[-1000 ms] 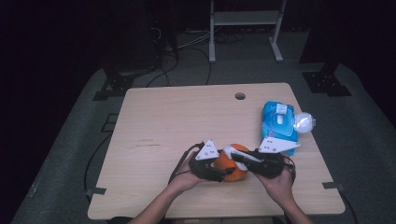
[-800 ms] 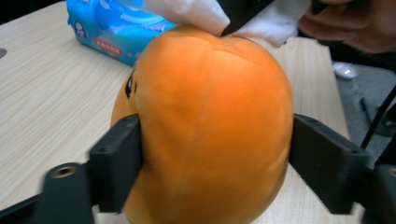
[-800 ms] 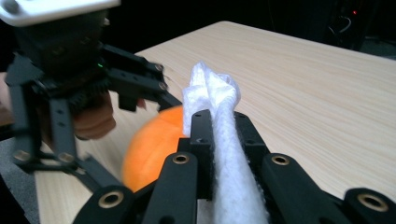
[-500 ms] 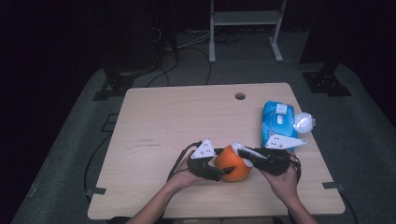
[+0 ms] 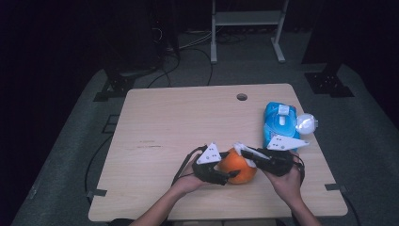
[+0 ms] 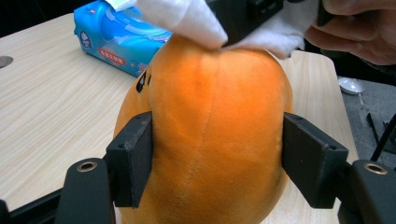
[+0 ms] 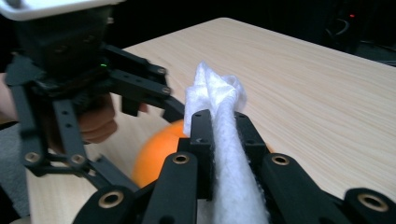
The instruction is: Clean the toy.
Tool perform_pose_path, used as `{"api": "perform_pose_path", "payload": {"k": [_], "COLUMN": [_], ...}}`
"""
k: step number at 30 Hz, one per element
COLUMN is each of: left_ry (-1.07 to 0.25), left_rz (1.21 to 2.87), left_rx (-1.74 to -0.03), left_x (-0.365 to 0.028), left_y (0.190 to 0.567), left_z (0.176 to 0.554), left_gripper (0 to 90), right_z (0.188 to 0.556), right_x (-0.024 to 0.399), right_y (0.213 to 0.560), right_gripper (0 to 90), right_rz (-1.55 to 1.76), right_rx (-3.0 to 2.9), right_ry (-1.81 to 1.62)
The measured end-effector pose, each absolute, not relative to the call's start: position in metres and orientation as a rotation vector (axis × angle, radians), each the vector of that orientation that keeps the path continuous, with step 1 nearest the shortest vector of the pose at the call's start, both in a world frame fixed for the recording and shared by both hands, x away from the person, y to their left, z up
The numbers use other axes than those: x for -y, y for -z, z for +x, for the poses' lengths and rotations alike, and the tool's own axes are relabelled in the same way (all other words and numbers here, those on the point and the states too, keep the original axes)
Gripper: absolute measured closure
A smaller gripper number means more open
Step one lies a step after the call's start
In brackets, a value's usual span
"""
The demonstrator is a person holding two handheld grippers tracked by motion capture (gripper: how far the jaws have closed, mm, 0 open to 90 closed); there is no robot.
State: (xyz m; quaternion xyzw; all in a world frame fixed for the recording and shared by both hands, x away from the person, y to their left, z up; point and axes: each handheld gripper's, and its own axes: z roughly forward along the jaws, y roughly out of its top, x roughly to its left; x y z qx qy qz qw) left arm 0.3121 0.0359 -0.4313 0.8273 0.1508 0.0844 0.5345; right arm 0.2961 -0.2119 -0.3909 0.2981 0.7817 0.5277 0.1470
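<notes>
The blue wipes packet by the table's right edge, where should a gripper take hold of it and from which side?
Probably from above, jaws across the two long sides of the wipes packet: it lies flat, long and narrow, and its lid is flipped open at one side.

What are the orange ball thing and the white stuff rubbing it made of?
The orange toy looks like plush fabric: fuzzy nap, a stitched seam, and it dents between the pads. The white wipe seems a soft nonwoven cloth or tissue, matte, fibrous and crumpled; which one is unclear.
</notes>
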Motion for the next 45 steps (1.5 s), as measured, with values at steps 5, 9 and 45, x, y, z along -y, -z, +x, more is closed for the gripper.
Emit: {"api": "perform_pose_path", "payload": {"k": [5, 9, 45], "left_ry": [-0.21, -0.218, -0.111], "left_rz": [1.965, 1.973, 1.93], "left_rx": [-0.384, -0.393, -0.501], "left_x": [-0.035, -0.036, -0.052], "left_y": [0.433, 0.435, 0.433], "left_z": [0.314, 0.316, 0.331], "left_gripper": [29.8, 23.5, 22.9], "right_z": [0.295, 0.289, 0.29], "right_x": [0.215, 0.201, 0.205], "right_y": [0.392, 0.391, 0.395], "right_gripper": [79.9, 79.5, 79.2], "right_rz": [0.874, 0.827, 0.839], "right_rx": [-2.234, -2.276, -2.26], "right_ry": [-1.505, -1.528, -1.557]}}
